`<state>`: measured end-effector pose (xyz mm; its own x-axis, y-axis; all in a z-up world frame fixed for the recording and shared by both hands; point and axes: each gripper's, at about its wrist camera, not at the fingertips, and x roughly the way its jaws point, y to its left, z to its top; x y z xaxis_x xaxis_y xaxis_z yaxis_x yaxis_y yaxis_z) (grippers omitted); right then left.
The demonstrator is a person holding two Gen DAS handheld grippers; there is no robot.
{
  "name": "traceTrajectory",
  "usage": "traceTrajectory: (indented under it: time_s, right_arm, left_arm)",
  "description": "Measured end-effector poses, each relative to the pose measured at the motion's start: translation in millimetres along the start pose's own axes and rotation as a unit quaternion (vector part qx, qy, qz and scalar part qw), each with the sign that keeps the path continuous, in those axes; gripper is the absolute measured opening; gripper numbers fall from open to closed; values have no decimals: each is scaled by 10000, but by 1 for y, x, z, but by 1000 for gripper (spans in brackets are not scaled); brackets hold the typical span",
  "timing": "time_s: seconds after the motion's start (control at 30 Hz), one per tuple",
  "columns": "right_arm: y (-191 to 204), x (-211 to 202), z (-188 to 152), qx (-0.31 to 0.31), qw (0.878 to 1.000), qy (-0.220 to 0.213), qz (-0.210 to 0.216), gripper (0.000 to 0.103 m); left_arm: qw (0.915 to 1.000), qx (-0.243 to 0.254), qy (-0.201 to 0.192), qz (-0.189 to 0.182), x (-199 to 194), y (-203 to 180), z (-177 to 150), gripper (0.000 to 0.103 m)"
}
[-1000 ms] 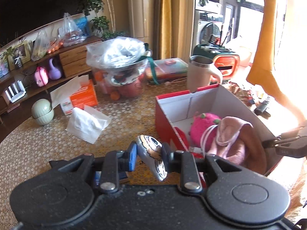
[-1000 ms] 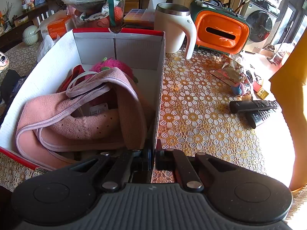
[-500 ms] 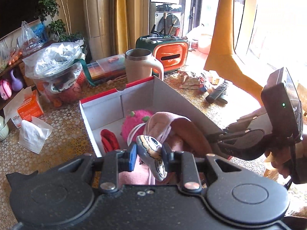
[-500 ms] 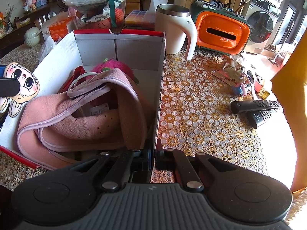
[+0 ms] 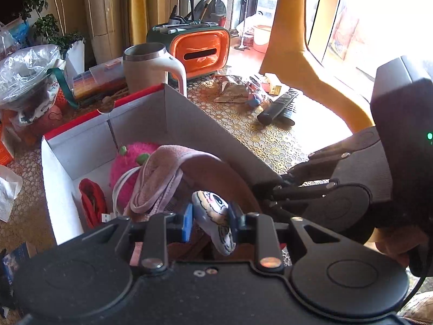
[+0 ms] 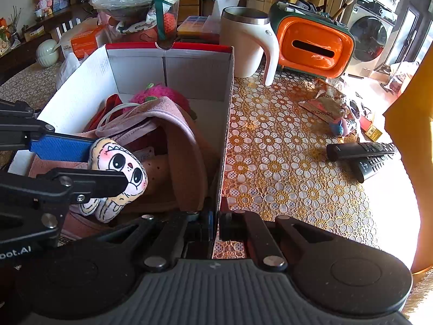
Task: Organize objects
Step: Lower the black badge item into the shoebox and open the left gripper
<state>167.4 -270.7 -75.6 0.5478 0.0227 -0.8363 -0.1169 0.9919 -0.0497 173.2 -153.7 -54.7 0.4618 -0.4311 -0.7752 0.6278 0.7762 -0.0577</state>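
Note:
A small plush toy with a cartoon face point(image 5: 213, 216) point(image 6: 121, 168) is clamped in my left gripper point(image 5: 211, 222) point(image 6: 108, 165), which hangs over the near end of the open cardboard box point(image 5: 189, 119) point(image 6: 194, 73). Under the toy, inside the box, lie a pink cloth hat point(image 5: 189, 162) point(image 6: 184, 140), a pink fuzzy plush point(image 5: 121, 162) point(image 6: 162, 94) and a red item point(image 5: 92, 203). My right gripper point(image 6: 215, 224) point(image 5: 259, 189) is shut on the box's right wall at its near end, held by a hand at the right edge.
Beyond the box stand a white mug point(image 5: 151, 67) point(image 6: 243, 43) and an orange tissue holder point(image 5: 200, 51) point(image 6: 314, 46). Two black remotes point(image 5: 278, 105) point(image 6: 360, 151) and a snack wrapper point(image 6: 322, 105) lie on the lace tablecloth to the right. A bag-covered container point(image 5: 27, 75) stands at the back left.
My left gripper carried the plush toy from beside the table's left part to over the box, dropping a little and turning. The right gripper kept still on the box wall.

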Motion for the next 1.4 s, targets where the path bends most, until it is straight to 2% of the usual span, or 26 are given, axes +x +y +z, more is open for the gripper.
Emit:
traceTrajectory:
  time_s: [0.5, 0.7, 0.83, 1.07, 1.4]
  right_arm:
    - [-1, 0, -1, -23, 10000, -12, 13, 3]
    - [-1, 0, -1, -21, 10000, -12, 15, 3]
    - [-1, 0, -1, -14, 10000, -13, 14, 3]
    - [-1, 0, -2, -20, 10000, -10, 14, 3]
    - [-1, 0, -4, -27, 10000, -6, -7, 3]
  left_arm:
    - [9980, 153, 615, 30, 36, 9, -6, 28]
    - [9972, 2, 751, -57, 40, 15, -8, 34]
    - [9969, -120, 776, -11, 40, 20, -10, 44]
    - [9981, -193, 576, 130, 26, 24, -11, 64]
    - [9990, -394, 99, 164, -12, 35, -9, 76]
